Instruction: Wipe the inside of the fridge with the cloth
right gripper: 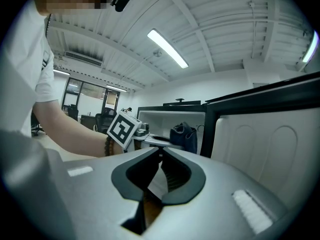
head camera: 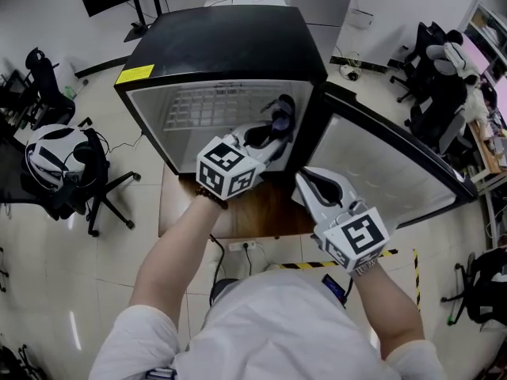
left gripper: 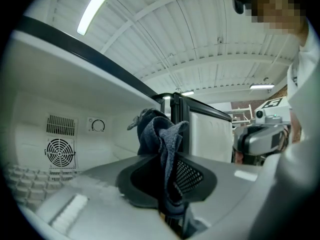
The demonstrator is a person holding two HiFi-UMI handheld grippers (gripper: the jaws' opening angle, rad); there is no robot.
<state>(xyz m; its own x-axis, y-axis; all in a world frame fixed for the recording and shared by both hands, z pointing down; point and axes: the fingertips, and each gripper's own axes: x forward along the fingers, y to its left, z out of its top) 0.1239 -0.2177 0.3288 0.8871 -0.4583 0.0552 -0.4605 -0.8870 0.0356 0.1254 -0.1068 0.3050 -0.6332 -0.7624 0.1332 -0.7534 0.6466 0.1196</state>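
A small black fridge stands open on a wooden stand, its door swung out to the right. My left gripper reaches into the white compartment near its right wall, shut on a dark blue cloth. In the left gripper view the cloth bunches up from between the jaws of the left gripper, in front of the fridge's right edge. My right gripper hangs outside, below the door hinge, shut with nothing in it. The right gripper view shows the right gripper, the cloth and the door's inner panel.
A wire shelf lies in the compartment; a fan grille and a dial sit on the back wall. Office chairs stand left and right. A power strip and yellow-black tape lie on the floor.
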